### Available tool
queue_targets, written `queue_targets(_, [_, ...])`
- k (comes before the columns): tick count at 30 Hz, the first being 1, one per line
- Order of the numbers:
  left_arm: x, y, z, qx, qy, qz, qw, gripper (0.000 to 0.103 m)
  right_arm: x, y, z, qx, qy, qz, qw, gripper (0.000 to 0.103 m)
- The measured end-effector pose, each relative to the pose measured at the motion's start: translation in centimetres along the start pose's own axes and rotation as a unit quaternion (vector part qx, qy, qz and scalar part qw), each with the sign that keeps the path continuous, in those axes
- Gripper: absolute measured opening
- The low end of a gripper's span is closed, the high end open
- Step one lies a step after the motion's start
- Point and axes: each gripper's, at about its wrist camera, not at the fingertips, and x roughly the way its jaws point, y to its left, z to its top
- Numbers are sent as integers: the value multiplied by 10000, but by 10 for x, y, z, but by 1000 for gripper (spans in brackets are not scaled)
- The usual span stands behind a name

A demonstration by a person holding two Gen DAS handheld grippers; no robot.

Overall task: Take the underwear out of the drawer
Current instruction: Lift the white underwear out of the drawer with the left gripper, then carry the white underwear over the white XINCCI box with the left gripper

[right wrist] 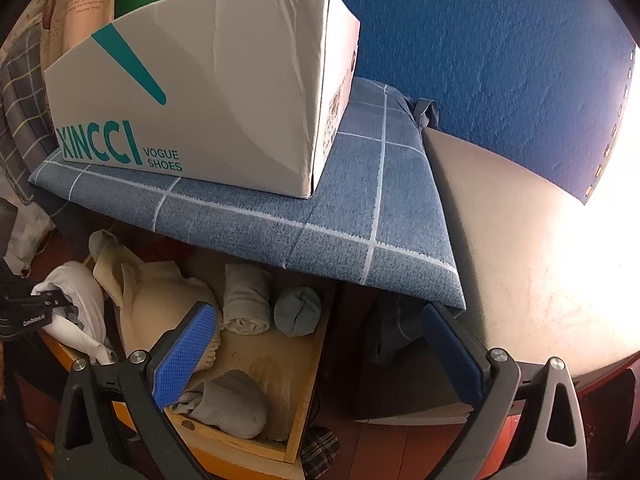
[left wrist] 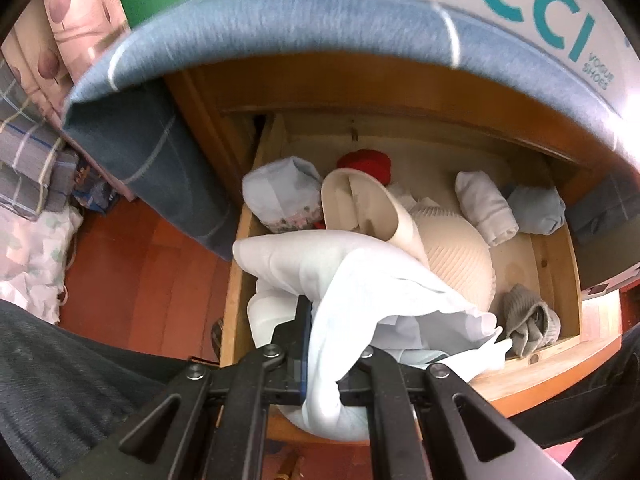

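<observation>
My left gripper [left wrist: 320, 344] is shut on white underwear [left wrist: 360, 280], which bunches and drapes over its jaws above the front of the open wooden drawer [left wrist: 560, 272]. The same gripper [right wrist: 52, 300] shows at the left edge of the right wrist view, with the white cloth [right wrist: 76, 300] in it. My right gripper [right wrist: 316, 348] stands open and holds nothing, over the drawer's right side [right wrist: 308, 380]. Inside the drawer lie a cream ribbed bra [left wrist: 452, 256], a red garment [left wrist: 366, 162], a white rolled sock [left wrist: 486, 208], a pale blue rolled piece [left wrist: 536, 208] and a grey sock [left wrist: 528, 320].
A white shoe box [right wrist: 208, 92] rests on the blue checked cloth [right wrist: 360, 200] that covers the cabinet top above the drawer. A grey round table [right wrist: 540, 260] stands to the right. Folded checked bedding [left wrist: 28, 160] and red-brown floor [left wrist: 140, 280] lie to the left.
</observation>
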Motion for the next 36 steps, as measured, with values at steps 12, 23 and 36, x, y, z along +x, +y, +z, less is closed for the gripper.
queue_targets(12, [-46,-2,-1,379,-680,301,9965,6,8,6,-4,-152,171,33,9997,102])
queue_targets(23, [-91,7,5,435,-1203,387,9910,6,28,27,-11,-653,615,95,9959,102])
queue_targets(36, [-156,20,27,454,-1950,664,9775,6,47,42,-25,-1034,1150,136,9879,102])
